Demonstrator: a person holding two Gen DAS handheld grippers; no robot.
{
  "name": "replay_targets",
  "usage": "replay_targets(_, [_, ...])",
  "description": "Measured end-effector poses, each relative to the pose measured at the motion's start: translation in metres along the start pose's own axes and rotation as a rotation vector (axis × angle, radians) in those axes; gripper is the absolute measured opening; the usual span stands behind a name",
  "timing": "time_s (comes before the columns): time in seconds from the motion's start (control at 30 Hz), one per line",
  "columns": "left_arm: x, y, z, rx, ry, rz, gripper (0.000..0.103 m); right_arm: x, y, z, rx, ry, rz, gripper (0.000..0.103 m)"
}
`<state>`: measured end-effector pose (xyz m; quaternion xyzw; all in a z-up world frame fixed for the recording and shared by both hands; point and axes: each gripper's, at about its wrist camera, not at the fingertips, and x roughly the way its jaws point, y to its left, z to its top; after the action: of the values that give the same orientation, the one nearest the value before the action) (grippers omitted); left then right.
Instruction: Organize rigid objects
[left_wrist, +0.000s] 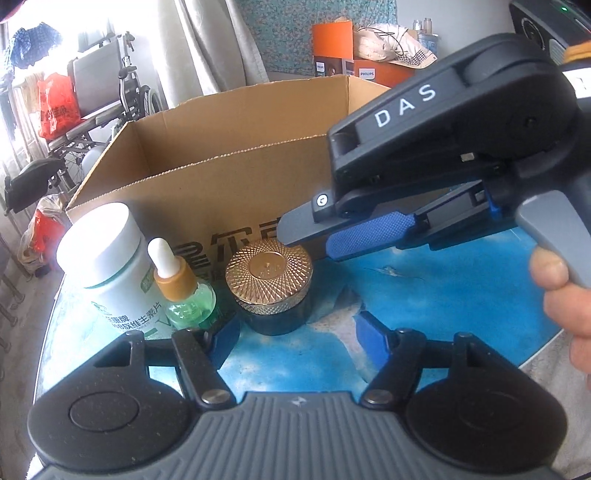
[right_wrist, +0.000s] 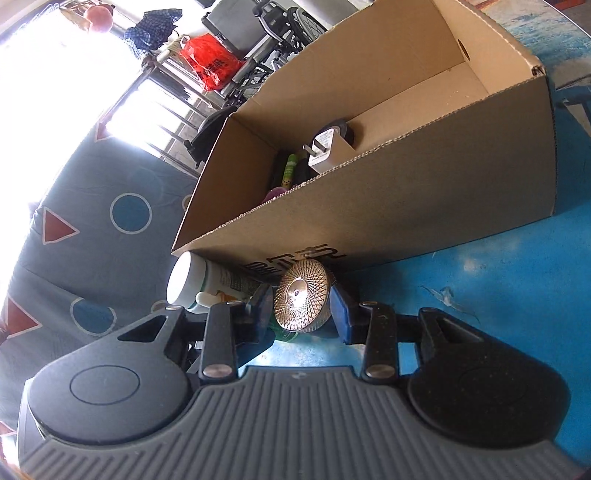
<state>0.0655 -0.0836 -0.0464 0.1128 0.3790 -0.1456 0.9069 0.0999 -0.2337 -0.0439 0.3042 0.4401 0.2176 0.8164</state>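
Observation:
A dark jar with a gold patterned lid (left_wrist: 269, 269) stands on the blue table (left_wrist: 424, 295) in front of a cardboard box (left_wrist: 221, 192). Left of it stand a green dropper bottle (left_wrist: 184, 295) and a white pill bottle (left_wrist: 107, 258). My left gripper (left_wrist: 295, 332) is open and empty, low in front of the jar. My right gripper (left_wrist: 306, 236) hovers just above and right of the jar. In the right wrist view the right gripper (right_wrist: 301, 306) is open, its blue pads on either side of the gold lid (right_wrist: 303, 295), apart from it.
The box (right_wrist: 406, 206) holds a white plug adapter (right_wrist: 328, 151), a dark round object (right_wrist: 341, 129) and a green tube (right_wrist: 290, 168). Behind stand a wheelchair (left_wrist: 99, 96), red bags (left_wrist: 57, 107) and an orange carton (left_wrist: 332, 40).

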Motion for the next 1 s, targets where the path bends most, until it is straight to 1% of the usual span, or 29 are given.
replay_targets(0.23, [0.013,0.002,0.000,-0.007,0.013,0.000,0.072,0.028,0.000,0.011,-0.039,0.034,-0.026,0.034])
replay_targets(0.4, [0.019,-0.002,-0.001,0.019,0.027,0.005,0.072,0.032,-0.002,0.015,-0.060,0.045,-0.017,0.035])
replay_targets(0.7, [0.018,-0.019,0.003,0.088,0.014,-0.004,0.073,0.017,-0.015,0.016,-0.060,0.043,-0.010,0.035])
replay_targets(0.83, [0.017,-0.030,0.005,0.113,0.011,-0.038,0.073,0.005,-0.025,0.014,-0.045,0.020,-0.022,0.035])
replay_targets(1.0, [0.015,-0.053,0.006,0.175,-0.001,-0.089,0.073,-0.020,-0.044,0.008,0.004,-0.028,-0.040,0.035])
